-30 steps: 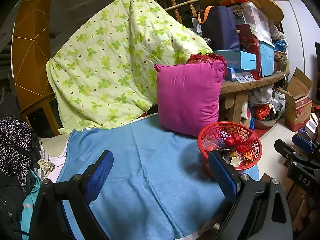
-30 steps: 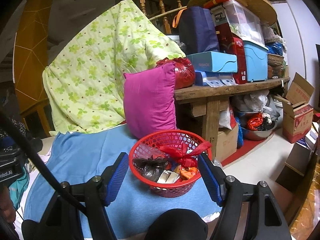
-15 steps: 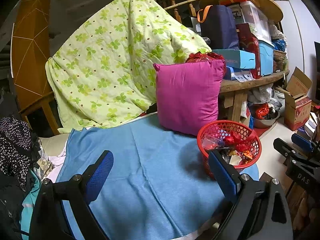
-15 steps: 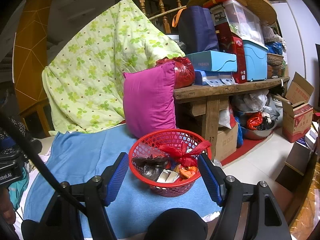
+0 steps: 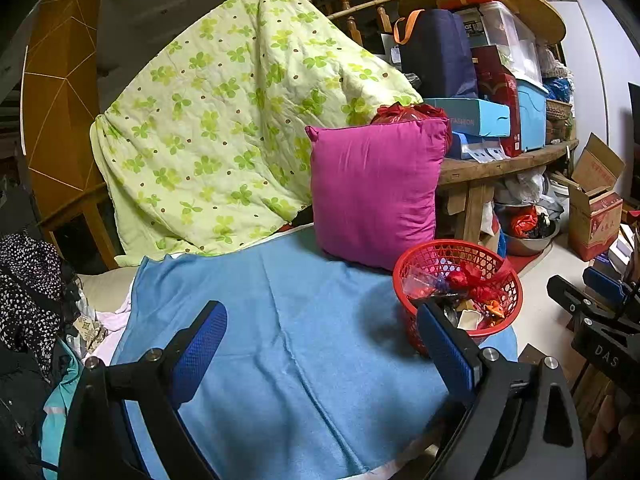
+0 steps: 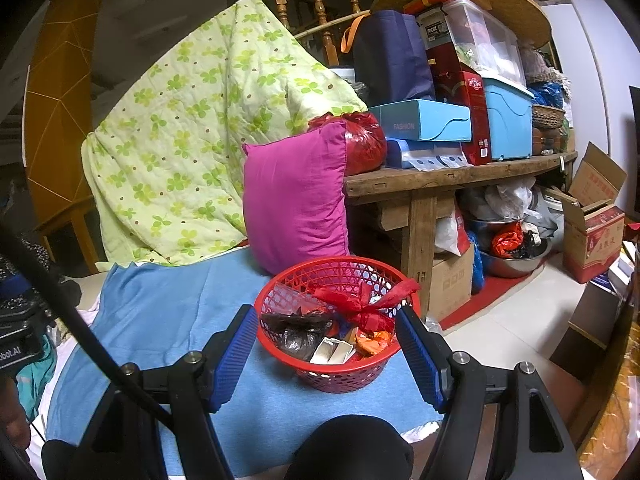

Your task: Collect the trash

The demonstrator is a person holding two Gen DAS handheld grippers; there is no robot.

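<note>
Both tongs empty: left gripper jaws spread wide over bare cloth, right gripper jaws spread wide, straddling the near side of the red basket without touching it as far as I can tell.

Basket sits upright at the right front corner of the blue cloth, mouth up, round so no real long axis. Inside: black bag, red knotted bag with its tails sticking up and right, silver wrapper, orange wrapper.

Progress: looks near done. Trash is in the basket, no loose pieces visible on the cloth. Left, at a guess: a last check or moving the basket.

Behind basket: magenta pillow, green quilt, cluttered wooden bench to the right.
</note>
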